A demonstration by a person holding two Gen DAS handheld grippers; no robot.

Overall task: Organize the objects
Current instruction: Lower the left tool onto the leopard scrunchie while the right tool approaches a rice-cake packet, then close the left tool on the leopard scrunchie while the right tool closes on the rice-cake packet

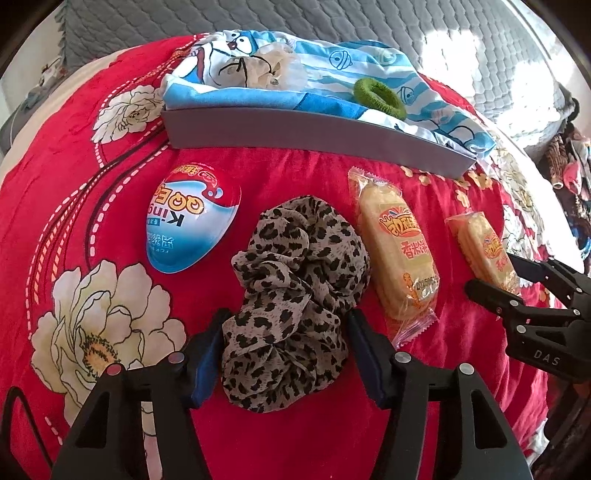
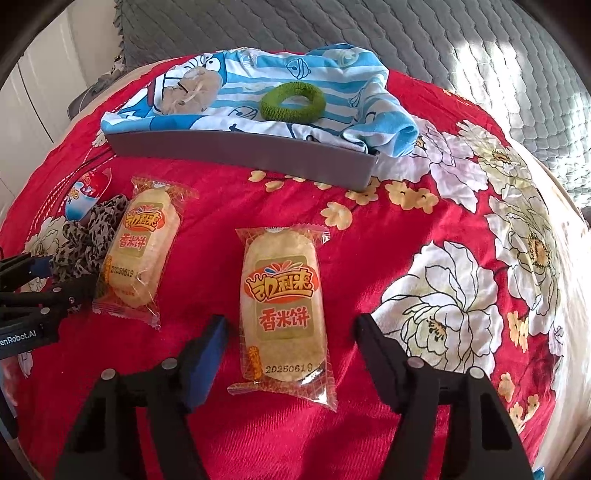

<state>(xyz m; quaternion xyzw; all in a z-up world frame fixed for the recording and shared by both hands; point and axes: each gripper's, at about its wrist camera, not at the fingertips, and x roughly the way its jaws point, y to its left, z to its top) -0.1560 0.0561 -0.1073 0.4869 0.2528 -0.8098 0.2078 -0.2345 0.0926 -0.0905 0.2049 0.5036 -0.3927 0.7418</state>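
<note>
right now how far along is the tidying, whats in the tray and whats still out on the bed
Done: the green hair tie and a beige scrunchie lie on the cartoon cloth in the grey tray. In hand: nothing gripped; the left claw is open around the leopard scrunchie, the right claw open around a rice cracker pack. Left: those two, the other cracker pack and the egg-shaped toy.

Bed under a red floral blanket, grey quilted cover beyond the blanket, sunlight patches on the cover's right side, white cabinet left of the blanket
</note>
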